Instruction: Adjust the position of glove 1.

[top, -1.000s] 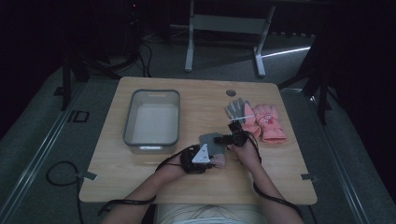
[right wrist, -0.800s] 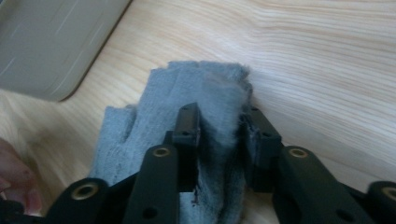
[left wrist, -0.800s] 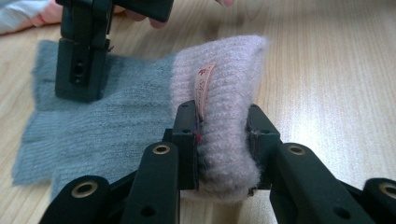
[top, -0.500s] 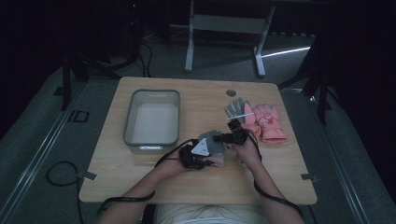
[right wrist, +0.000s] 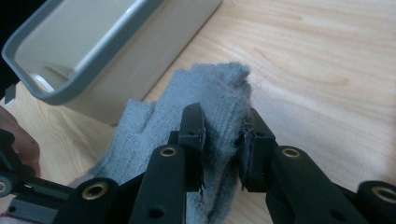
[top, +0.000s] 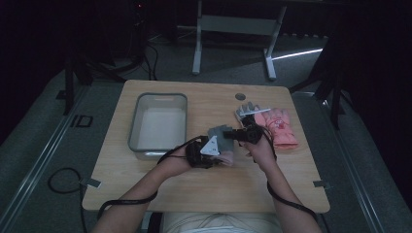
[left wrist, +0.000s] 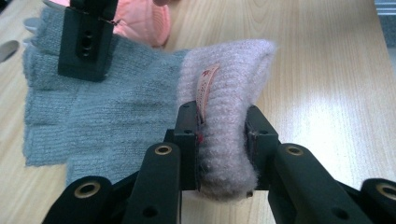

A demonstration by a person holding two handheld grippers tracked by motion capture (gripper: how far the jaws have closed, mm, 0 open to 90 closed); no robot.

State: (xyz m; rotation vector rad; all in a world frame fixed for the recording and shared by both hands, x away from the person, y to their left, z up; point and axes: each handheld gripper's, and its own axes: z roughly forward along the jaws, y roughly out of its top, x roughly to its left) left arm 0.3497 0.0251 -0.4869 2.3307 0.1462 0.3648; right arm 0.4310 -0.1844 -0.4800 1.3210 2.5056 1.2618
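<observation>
Left gripper (left wrist: 219, 140), bottom centre of its own view, has jaws clamped on the pink fuzzy cuff of the grey knit glove (left wrist: 107, 112); right gripper (right wrist: 223, 135) pinches the grey finger end, prob. to stretch the glove between them w/ both ends pinned. Glove sits mid-frame in high view (top: 221, 138), beside grey bin (top: 158, 99). Pink gloves (top: 279, 127) centre-right. Light wood table (top: 204, 184); dark room, metal stand legs (top: 233, 29) at top.

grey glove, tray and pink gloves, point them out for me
grey glove (left wrist: 116, 107), left gripper view, on its knitted palm
tray (top: 158, 96), high view, on its far rim
pink gloves (top: 279, 127), high view, on the back of the upper glove
</observation>
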